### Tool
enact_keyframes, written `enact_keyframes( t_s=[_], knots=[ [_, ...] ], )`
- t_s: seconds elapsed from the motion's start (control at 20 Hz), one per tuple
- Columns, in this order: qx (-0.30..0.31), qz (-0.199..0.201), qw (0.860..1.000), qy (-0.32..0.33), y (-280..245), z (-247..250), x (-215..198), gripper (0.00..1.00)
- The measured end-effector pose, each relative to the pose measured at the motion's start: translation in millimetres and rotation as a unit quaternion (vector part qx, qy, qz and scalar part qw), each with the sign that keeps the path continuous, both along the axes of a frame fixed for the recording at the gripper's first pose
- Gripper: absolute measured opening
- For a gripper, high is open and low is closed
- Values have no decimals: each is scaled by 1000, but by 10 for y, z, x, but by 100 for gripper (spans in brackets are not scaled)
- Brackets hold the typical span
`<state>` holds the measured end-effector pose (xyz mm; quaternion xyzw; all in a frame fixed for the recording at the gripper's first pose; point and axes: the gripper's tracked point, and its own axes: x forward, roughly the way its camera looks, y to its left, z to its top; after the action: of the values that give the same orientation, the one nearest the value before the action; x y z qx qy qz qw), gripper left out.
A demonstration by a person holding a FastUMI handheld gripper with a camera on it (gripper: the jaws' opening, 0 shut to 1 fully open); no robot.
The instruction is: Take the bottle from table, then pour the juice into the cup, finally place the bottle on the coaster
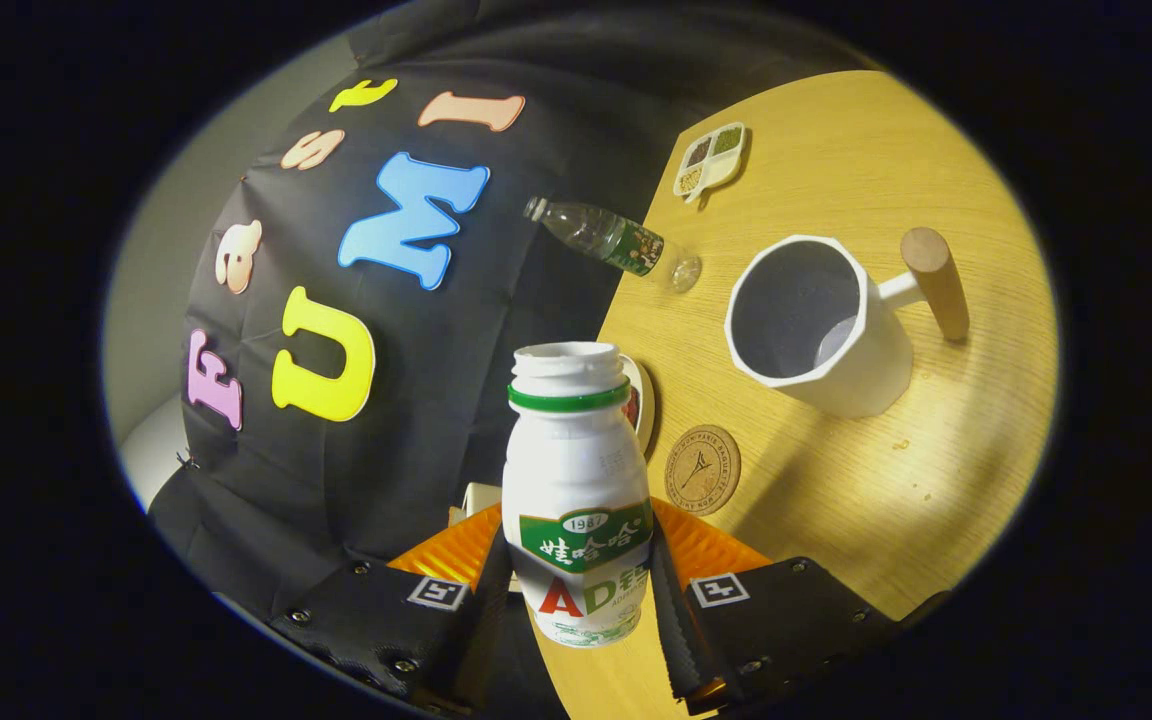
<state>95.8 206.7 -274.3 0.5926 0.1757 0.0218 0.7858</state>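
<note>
A white juice bottle (576, 470) with a green neck ring and no cap stands between my fingers, and my gripper (576, 580) is shut on its lower body. The whole view is rolled, so the table (936, 500) looks steeply tilted. Beyond the bottle and to its right is a white faceted cup (816, 325) with a wooden handle, its mouth facing me and nothing visible inside. A round brown coaster (702, 469) lies on the table just past the bottle, between it and the cup.
A clear plastic water bottle (614, 240) with a green label stands near the table's far edge. A small divided dish (708, 158) sits farther back. A white plate rim (642, 400) shows behind the juice bottle. The black cloth wall rises past the table edge.
</note>
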Motion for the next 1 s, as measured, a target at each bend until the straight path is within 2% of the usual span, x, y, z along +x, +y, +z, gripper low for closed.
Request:
enact_keyframes(
  t_s=[0.3,0.7,1.0],
  knots=[
    [63,-25,998,13,-70,3,61,66],
    [116,-46,992,29,-151,-2,65,66],
    [153,-41,986,51,-148,-99,65,66]
  ],
)
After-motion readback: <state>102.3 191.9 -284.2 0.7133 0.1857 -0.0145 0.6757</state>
